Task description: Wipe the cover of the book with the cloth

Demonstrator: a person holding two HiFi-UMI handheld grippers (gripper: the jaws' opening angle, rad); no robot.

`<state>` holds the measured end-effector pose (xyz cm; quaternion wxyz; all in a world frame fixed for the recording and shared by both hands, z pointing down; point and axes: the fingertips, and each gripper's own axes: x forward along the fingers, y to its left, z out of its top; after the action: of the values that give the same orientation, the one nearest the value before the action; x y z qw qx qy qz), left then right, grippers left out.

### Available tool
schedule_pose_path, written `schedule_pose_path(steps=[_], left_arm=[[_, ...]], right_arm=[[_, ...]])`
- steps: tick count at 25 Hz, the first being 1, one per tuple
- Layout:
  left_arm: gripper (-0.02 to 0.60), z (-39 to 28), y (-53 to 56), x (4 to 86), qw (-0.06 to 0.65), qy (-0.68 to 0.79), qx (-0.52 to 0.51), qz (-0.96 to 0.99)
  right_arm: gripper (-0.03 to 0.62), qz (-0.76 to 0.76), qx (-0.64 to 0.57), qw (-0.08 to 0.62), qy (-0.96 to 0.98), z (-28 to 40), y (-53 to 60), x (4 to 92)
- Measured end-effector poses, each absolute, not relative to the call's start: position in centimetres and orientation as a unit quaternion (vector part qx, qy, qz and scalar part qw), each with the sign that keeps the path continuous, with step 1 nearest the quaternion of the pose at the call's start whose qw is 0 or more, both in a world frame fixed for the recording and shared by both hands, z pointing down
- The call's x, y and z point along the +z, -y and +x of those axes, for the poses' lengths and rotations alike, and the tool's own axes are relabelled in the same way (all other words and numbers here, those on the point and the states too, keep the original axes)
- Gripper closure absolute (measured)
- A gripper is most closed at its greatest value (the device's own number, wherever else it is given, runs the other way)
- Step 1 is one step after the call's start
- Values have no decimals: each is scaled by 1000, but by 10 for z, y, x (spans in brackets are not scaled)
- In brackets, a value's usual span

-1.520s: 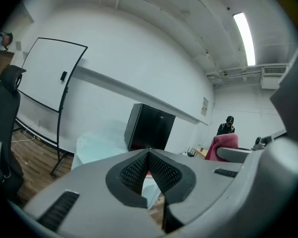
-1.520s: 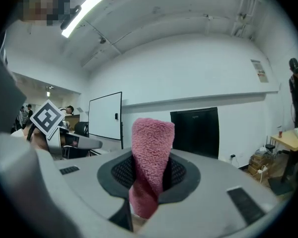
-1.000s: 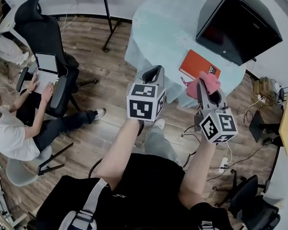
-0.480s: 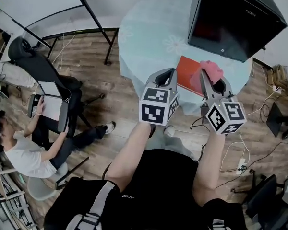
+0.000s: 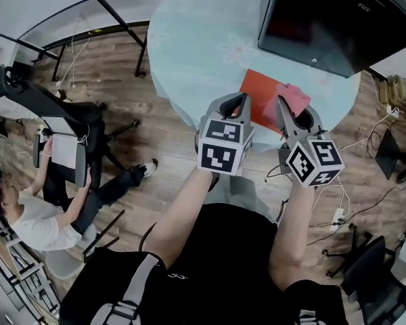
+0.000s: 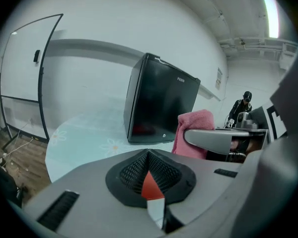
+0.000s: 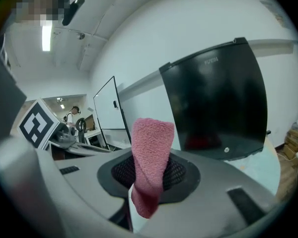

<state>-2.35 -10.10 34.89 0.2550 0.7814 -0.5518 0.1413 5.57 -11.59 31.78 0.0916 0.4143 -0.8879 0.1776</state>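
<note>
Now both tools have moved forward over the last second, from short of the desk's edge to over it, so I judge the approach is nearly done and the wiping not yet begun.

Nearest, the left tool [image 5: 237,100] has its black mesh-faced jaws closed to a peak with nothing between them; only a sliver of red shows through the gap below the tips. Beside it, the right tool [image 5: 284,107] is clamped on the pink terry cloth [image 7: 151,157], a soft, nubbly strip folded over itself, standing up above the jaws and drooping below them. In the head view that cloth [image 5: 294,98] bunches just ahead of the right tool's tips.

Just beyond both tools lies the flat orange-red rectangular book [image 5: 257,93], its cover smooth and matte, its near edge close to the desk's rim. A second ago the cloth hung short of the book; it now sits over the book's right-hand part. Whether it touches the cover I cannot tell.

Under the book spreads the round desk [image 5: 196,39], draped in pale blue-green fabric printed with faint daisies. Farthest ahead of the tools stands a black glossy box [image 5: 325,19], hard-edged and reflective, well behind the book.
</note>
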Motion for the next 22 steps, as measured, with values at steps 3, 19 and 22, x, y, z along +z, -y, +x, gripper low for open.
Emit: schedule_pose_path(steps=[3,19,22], left_arm=[[568,-23,113,372,284,544,152,775],[566,-50,184,438,370,512,159,759],[566,-55,191,453,390,507,160,752]], right_arm=[[499,404,205,109,885,46,126,340],[499,401,274,173,857,-8,199,416],[499,401,285,189,850,-12,207,429]])
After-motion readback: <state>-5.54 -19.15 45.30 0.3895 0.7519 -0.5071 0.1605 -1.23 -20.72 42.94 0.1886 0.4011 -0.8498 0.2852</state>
